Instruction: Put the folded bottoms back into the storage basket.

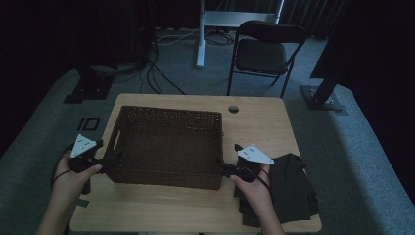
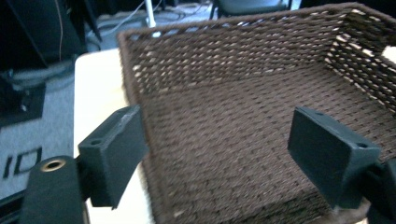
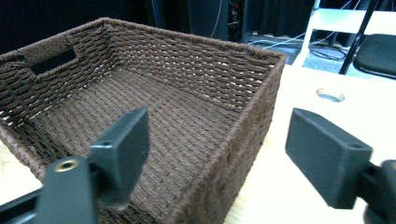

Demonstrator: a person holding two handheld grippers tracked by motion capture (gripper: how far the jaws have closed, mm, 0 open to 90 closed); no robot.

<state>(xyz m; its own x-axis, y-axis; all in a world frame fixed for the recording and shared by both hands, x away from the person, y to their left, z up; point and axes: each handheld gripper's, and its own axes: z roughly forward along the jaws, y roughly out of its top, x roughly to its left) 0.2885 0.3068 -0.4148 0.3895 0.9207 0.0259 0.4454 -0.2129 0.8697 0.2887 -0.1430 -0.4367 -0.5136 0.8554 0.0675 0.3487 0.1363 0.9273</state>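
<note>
Basket (image 1: 169,147) sits mid-frame on the counter (image 1: 254,122); left gripper (image 1: 108,159) and right gripper (image 1: 224,168) straddle its near corners, jaws wide, gripping nothing; next likely closing on the rim.

A brown wicker basket (image 1: 169,147) sat between the left tool (image 1: 108,160) and right tool (image 1: 224,166), each at a near corner; dark folded cloth (image 1: 288,188) lay just beyond the right tool on the surface (image 1: 254,122).

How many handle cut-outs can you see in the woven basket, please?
2 show: one in the basket's left end wall by the left gripper, one in the same wall seen from the right gripper view. They are probably the same opening; the opposite end may hide another.
</note>
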